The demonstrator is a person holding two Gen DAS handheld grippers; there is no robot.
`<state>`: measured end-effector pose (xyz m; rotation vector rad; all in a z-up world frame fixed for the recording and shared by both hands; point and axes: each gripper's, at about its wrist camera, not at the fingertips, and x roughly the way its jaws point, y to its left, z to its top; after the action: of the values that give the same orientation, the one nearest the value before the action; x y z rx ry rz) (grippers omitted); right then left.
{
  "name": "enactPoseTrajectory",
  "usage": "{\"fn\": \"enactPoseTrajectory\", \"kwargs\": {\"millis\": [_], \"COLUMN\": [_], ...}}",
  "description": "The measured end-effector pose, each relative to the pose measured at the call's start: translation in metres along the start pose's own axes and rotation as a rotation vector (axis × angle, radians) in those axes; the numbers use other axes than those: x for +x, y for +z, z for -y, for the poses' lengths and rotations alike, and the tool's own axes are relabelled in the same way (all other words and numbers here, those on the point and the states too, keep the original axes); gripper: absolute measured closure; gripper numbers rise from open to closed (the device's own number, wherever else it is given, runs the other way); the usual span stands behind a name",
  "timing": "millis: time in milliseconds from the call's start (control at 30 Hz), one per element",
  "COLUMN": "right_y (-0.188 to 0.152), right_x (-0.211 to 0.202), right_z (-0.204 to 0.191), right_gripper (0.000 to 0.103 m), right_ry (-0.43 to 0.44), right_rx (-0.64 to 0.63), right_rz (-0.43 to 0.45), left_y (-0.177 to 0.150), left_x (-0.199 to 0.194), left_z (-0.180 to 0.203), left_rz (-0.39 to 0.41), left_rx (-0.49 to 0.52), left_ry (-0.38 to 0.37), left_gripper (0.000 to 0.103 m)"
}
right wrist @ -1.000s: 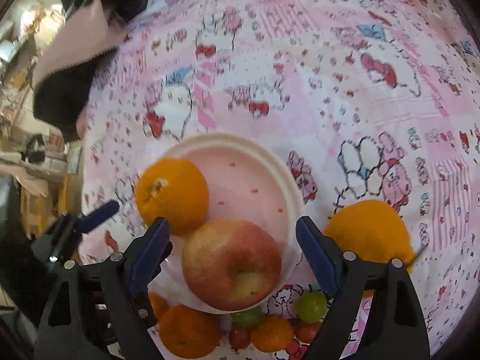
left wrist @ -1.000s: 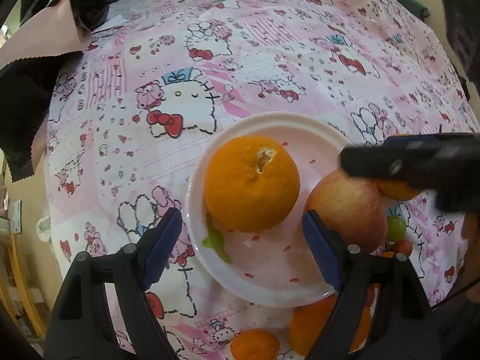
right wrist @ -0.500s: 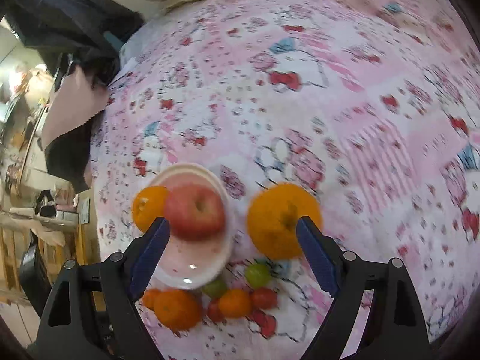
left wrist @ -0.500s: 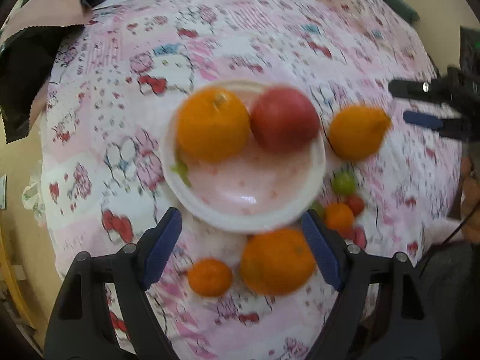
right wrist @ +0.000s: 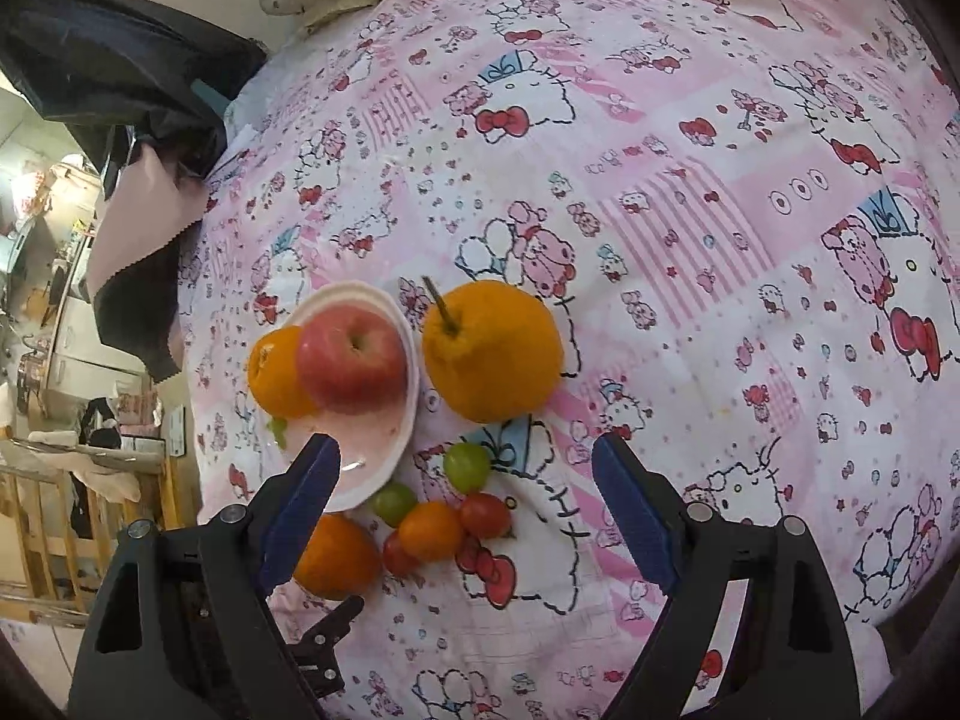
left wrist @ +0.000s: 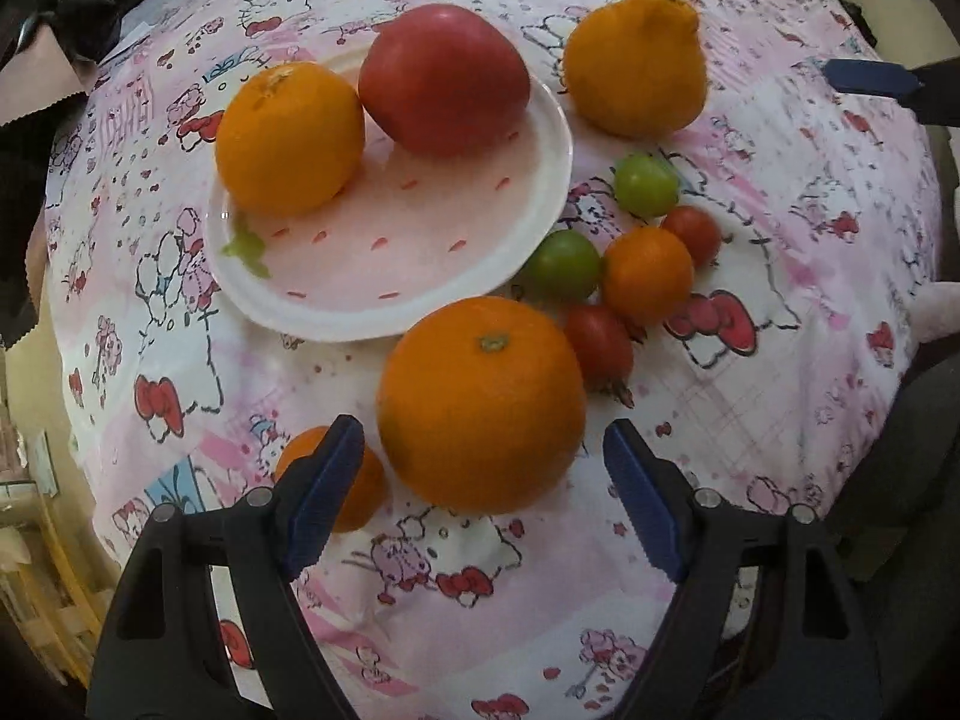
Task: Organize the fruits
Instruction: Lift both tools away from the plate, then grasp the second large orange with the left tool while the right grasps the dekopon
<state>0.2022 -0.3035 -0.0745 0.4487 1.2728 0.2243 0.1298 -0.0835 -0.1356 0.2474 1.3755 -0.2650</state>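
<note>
A white plate (left wrist: 528, 228) (right wrist: 384, 468) holds an orange (left wrist: 288, 138) (right wrist: 273, 372) and a red apple (left wrist: 444, 78) (right wrist: 351, 354). A stemmed orange citrus (left wrist: 636, 66) (right wrist: 492, 348) lies beside the plate. A big orange (left wrist: 480, 402) (right wrist: 336, 558) lies in front of the plate, just ahead of my open left gripper (left wrist: 483, 492). A small mandarin (left wrist: 354, 480) sits by its left finger. Green and red small fruits (left wrist: 642, 252) (right wrist: 444, 504) cluster nearby. My right gripper (right wrist: 465, 510) is open and empty above that cluster.
The fruit lies on a pink cartoon-print cloth (left wrist: 780, 192) (right wrist: 660, 150). Dark and pink fabric (right wrist: 138, 192) hangs off the far left edge. Wooden furniture (right wrist: 36, 516) stands below at left. The right gripper's fingers (left wrist: 870, 75) show at top right in the left wrist view.
Both grippers have pulled back from the plate. The left gripper now sits behind the big orange; the right one is farther out over the small fruits. The apple stays on the plate.
</note>
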Motion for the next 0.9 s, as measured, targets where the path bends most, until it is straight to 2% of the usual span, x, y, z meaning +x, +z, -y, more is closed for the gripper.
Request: {"fn": "enactPoseTrajectory", "kwargs": {"millis": [200,333,500,633,900], "right_y": [-0.001,-0.001,0.002,0.007,0.022], "right_x": [0.006,0.010,0.020,0.030,0.064], "right_z": [0.009,0.009,0.007,0.006,-0.013], "right_gripper": [0.014,0.014,0.014,0.014,0.014], "right_ry": [-0.021,-0.025,-0.029,-0.029,-0.095], "right_rx": [0.011,0.008,0.003,0.011,-0.066], "right_rz": [-0.011,-0.021,-0.040,-0.048,-0.093], "left_y": [0.005,0.006,0.008,0.008,0.011], "left_x": [0.017,0.025,0.026,0.011,-0.040], "left_z": [0.002,-0.001,-0.004,-0.011,-0.024], "left_rz": [-0.029,-0.045,-0.045,-0.036,0.067], "left_rx": [-0.002,-0.010,-0.019,-0.052,-0.085], "left_ry": [0.001,-0.008,-0.024,-0.048,-0.089], "left_gripper": [0.024,0.031,0.033,0.034,0.034]}}
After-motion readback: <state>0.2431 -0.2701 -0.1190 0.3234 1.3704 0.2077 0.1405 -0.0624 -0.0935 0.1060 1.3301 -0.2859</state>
